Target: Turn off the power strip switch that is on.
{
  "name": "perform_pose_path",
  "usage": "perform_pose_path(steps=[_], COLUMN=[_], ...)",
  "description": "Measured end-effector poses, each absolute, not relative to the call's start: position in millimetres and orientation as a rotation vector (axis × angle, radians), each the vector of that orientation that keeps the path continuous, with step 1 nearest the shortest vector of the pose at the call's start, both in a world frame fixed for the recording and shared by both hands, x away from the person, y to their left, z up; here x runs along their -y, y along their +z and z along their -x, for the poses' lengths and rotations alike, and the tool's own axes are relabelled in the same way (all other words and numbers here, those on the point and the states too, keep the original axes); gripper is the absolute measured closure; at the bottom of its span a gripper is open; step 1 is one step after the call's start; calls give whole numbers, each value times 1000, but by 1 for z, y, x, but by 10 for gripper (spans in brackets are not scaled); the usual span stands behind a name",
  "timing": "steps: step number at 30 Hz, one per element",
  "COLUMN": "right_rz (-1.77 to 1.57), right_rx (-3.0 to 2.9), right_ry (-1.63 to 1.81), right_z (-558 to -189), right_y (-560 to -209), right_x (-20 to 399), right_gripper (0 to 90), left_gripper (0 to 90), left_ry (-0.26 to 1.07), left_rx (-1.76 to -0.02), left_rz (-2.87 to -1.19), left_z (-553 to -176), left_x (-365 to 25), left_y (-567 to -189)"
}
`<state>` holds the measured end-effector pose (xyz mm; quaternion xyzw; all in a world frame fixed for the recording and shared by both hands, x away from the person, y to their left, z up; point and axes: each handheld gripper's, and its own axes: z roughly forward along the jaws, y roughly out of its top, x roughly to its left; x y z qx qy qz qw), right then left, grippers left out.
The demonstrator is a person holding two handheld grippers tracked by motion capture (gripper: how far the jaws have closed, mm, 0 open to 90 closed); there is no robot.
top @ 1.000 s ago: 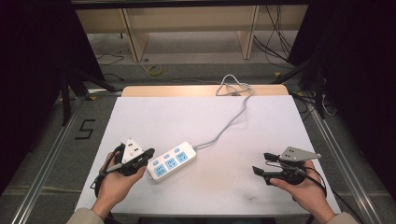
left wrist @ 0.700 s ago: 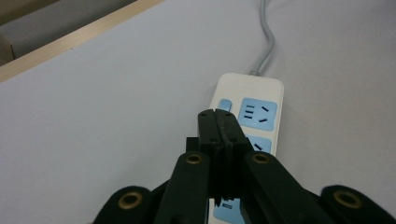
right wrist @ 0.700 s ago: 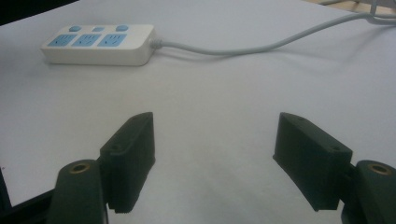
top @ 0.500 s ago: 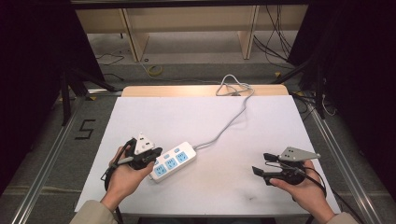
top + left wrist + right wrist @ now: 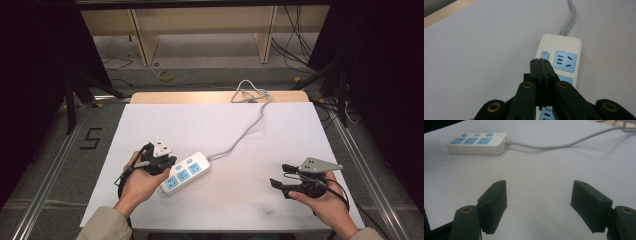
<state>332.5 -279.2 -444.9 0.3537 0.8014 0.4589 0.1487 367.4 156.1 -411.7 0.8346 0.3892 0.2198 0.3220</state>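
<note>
Left gripper (image 5: 540, 65): jaws pressed together with nothing between them, tips above the near half of the white power strip (image 5: 185, 173), beside its blue switch (image 5: 545, 55). Right gripper (image 5: 280, 176): jaws spread wide and empty, low over bare table (image 5: 280, 130), well apart from the strip. Strip lying flat at the table's front left, three blue sockets facing up; grey cord (image 5: 245, 131) running from its far end to the table's far edge.

White power strip (image 5: 184, 173) flat on table (image 5: 280, 135)
</note>
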Motion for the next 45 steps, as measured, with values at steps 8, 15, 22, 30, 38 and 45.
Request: perform_pose_path(steps=[8, 15, 22, 30, 38, 45], right_rz=[-1016, -1012, -1011, -1014, -1011, -1008], right_rx=[-2306, -2309, -2310, -2309, -2312, -2314], right_ry=[1317, 1317, 1317, 1318, 1315, 1314], right_z=[-333, -333, -333, -333, -333, -333], right_y=[-445, -445, -445, -445, -446, -446], right_x=[279, 278, 278, 278, 278, 277], right_gripper=[292, 292, 292, 292, 292, 292], left_gripper=[899, 899, 899, 899, 899, 899], left_ry=[568, 547, 529, 501, 481, 474], left_rx=[-1045, -1061, -1061, -1069, -1072, -1069], left_rz=[-2209, -2236, -2275, -2311, -2361, -2386], left_z=[-373, -378, -383, -390, -396, -400], left_x=[-154, -151, -145, -141, -140, -137], left_y=[-413, -416, -420, -425, -430, -433])
